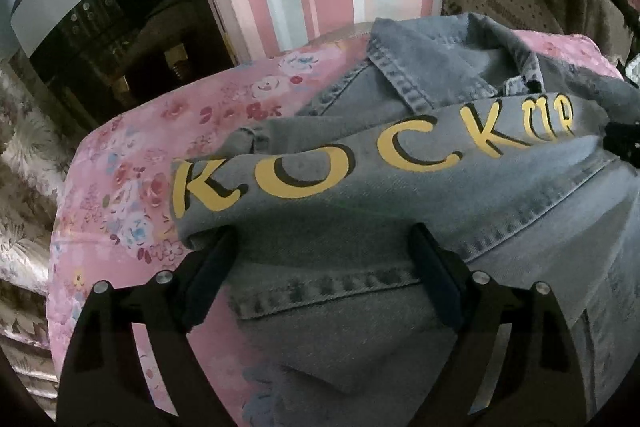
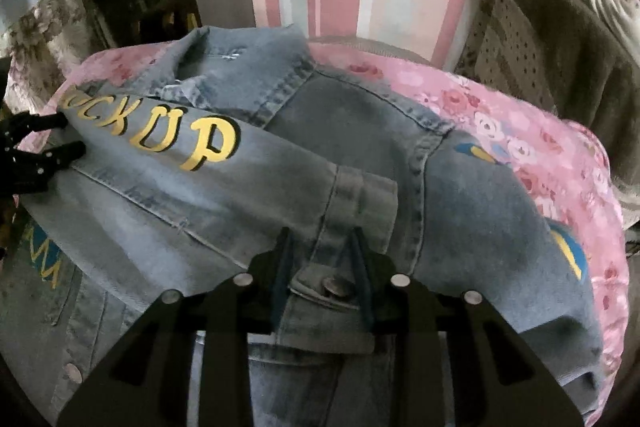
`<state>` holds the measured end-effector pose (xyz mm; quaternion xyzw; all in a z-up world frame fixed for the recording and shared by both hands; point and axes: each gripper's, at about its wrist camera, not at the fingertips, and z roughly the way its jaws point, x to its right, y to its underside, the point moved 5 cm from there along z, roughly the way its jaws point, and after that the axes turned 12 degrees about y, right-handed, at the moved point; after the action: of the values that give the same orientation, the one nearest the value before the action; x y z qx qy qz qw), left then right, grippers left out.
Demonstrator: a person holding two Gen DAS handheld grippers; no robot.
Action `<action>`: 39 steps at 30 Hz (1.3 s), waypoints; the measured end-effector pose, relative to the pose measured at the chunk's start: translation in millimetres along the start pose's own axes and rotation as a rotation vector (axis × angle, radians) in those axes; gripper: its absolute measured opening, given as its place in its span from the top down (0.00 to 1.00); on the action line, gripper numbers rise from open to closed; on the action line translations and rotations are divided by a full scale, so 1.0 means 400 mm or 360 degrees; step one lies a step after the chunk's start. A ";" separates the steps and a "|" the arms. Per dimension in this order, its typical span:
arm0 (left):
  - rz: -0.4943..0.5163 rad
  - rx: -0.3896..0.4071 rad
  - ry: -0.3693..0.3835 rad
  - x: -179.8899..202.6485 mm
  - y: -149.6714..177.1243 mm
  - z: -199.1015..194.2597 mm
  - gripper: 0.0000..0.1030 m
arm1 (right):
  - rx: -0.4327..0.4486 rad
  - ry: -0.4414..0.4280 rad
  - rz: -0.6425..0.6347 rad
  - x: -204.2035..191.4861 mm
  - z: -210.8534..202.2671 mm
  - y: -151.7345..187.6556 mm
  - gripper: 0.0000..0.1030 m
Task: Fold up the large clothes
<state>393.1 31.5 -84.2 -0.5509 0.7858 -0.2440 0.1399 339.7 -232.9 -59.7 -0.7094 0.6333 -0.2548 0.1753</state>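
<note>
Right tool [image 2: 320,259] pinches one buttoned cuff [image 2: 344,227] of one denim jacket [image 1: 400,195]; left tool [image 1: 324,247] spread.

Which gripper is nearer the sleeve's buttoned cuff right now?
Right. The right gripper straddles the buttoned cuff; the left gripper sits at the sleeve's other, lettered end.

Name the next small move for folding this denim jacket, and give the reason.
Probably close the left hand-held gripper on the lettered sleeve: its jaws stand wide around the sleeve's fold. The right hand-held gripper sits narrowly at the sleeve's buttoned cuff on the denim jacket.
</note>
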 end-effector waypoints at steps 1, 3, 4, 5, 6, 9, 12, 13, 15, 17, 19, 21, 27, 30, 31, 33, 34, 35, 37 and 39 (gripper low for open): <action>-0.0008 0.0014 0.0006 0.001 -0.001 -0.011 0.16 | 0.0063 -0.0027 0.0029 0.011 -0.038 -0.005 0.71; -0.0020 0.0087 0.0028 0.005 -0.003 -0.054 0.14 | 0.0189 -0.0037 0.0082 0.040 -0.111 -0.010 0.70; -0.0019 0.0121 0.0025 0.007 -0.005 -0.072 0.09 | 0.0228 -0.0038 0.0101 0.051 -0.136 -0.011 0.67; -0.0019 0.0180 0.0005 0.011 -0.005 -0.104 0.05 | 0.0288 -0.0030 0.0131 0.071 -0.178 -0.009 0.60; -0.0023 0.0227 -0.0009 0.014 -0.005 -0.130 0.04 | 0.0357 0.0010 0.0165 0.101 -0.224 -0.001 0.47; -0.0065 0.0341 -0.0022 0.020 0.009 -0.204 0.03 | 0.0449 0.0202 0.0211 0.184 -0.303 0.042 0.39; -0.0135 0.0419 0.0013 0.024 0.035 -0.255 0.03 | 0.0415 0.0341 0.0300 0.275 -0.338 0.113 0.29; -0.0147 0.0429 0.0045 0.028 0.045 -0.267 0.03 | 0.0398 0.0359 0.0324 0.298 -0.338 0.129 0.29; -0.0139 0.0427 0.0091 0.037 0.063 -0.278 0.03 | 0.0333 0.0398 0.0400 0.359 -0.337 0.198 0.29; -0.0107 0.0431 0.0081 0.052 0.082 -0.285 0.03 | 0.0272 0.0438 0.0441 0.397 -0.326 0.253 0.29; -0.0070 0.0426 0.0071 0.068 0.096 -0.282 0.03 | 0.0240 0.0516 0.0450 0.424 -0.327 0.302 0.29; -0.0052 0.0421 0.0072 0.079 0.103 -0.277 0.03 | 0.0221 0.0590 0.0515 0.467 -0.336 0.352 0.29; -0.0045 0.0392 0.0101 0.112 0.115 -0.265 0.03 | 0.0157 0.0477 0.0677 0.534 -0.318 0.420 0.29; -0.0024 0.0396 0.0079 0.124 0.120 -0.270 0.03 | 0.0132 0.0440 0.0711 0.535 -0.293 0.431 0.30; -0.0025 0.0393 0.0077 0.126 0.122 -0.271 0.03 | 0.0170 0.0361 0.0739 0.527 -0.297 0.432 0.30; -0.0032 0.0383 0.0074 0.127 0.129 -0.271 0.03 | 0.0224 0.0256 0.0747 0.499 -0.313 0.435 0.30; -0.0032 0.0377 0.0067 0.127 0.132 -0.271 0.03 | 0.0243 0.0184 0.0736 0.480 -0.318 0.433 0.30; -0.0032 0.0373 0.0061 0.126 0.134 -0.270 0.03 | 0.0245 0.0151 0.0721 0.460 -0.323 0.437 0.30; -0.0032 0.0365 0.0052 0.124 0.138 -0.269 0.03 | 0.0225 0.0110 0.0659 0.421 -0.320 0.438 0.44; -0.0042 0.0359 0.0052 0.120 0.142 -0.268 0.03 | 0.0185 0.0072 0.0619 0.394 -0.306 0.442 0.58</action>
<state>278.5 26.7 -22.2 -0.5380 0.7481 -0.3415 0.1849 136.1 -403.7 -39.9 -0.5564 0.7465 -0.2682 0.2476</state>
